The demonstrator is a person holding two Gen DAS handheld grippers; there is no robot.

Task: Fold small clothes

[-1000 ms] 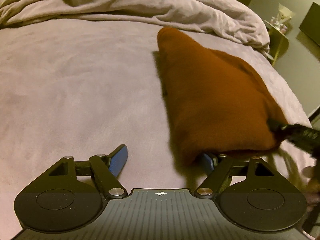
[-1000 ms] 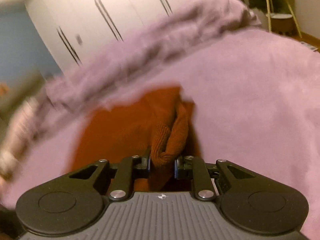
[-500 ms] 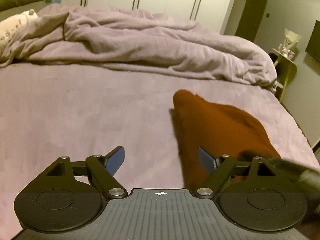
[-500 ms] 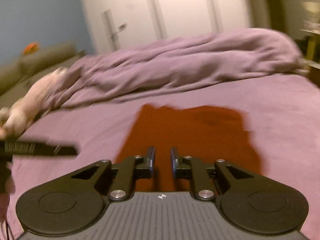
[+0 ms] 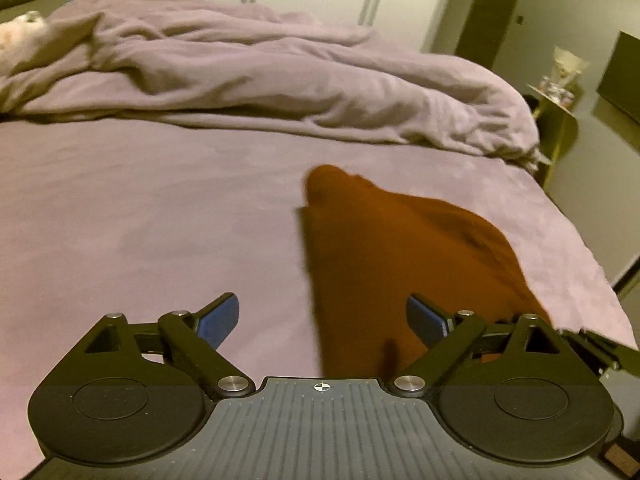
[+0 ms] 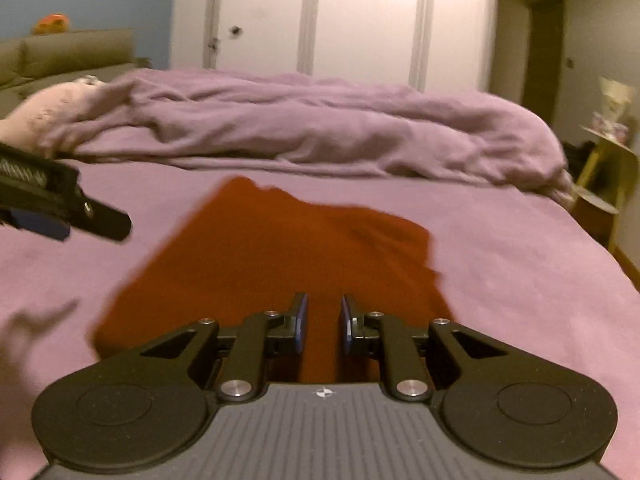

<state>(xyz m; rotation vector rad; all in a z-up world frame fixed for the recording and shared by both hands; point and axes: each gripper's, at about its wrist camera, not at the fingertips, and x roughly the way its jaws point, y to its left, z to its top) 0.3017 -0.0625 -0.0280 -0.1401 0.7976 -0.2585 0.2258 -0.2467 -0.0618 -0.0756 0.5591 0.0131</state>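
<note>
While a rumpled mauve duvet (image 6: 320,128) lies heaped across the far end, the bed (image 5: 140,208) spreads out as a flat mauve sheet that fills most of both views. White wardrobe doors (image 6: 320,16) stand behind the bed, and a yellow side table (image 5: 558,120) sits off its far right corner. On the sheet, toward the right half of the bed, lies the rust-brown garment (image 6: 280,256), a knitted piece laid fairly flat, with its near edge running under both cameras. From the left wrist view the same garment (image 5: 392,256) tapers to a blunt tip at its far end.

Just above the garment's left edge hangs the left gripper (image 5: 322,318), its jaws spread wide, the left blue pad over bare sheet and the right one over the brown cloth, nothing between them. Over the near part of the garment sits the right gripper (image 6: 323,322), its jaws drawn to a narrow gap with only the fabric below showing through, not pinched. A pale pillow (image 6: 48,112) rests at the far left of the duvet.
</note>
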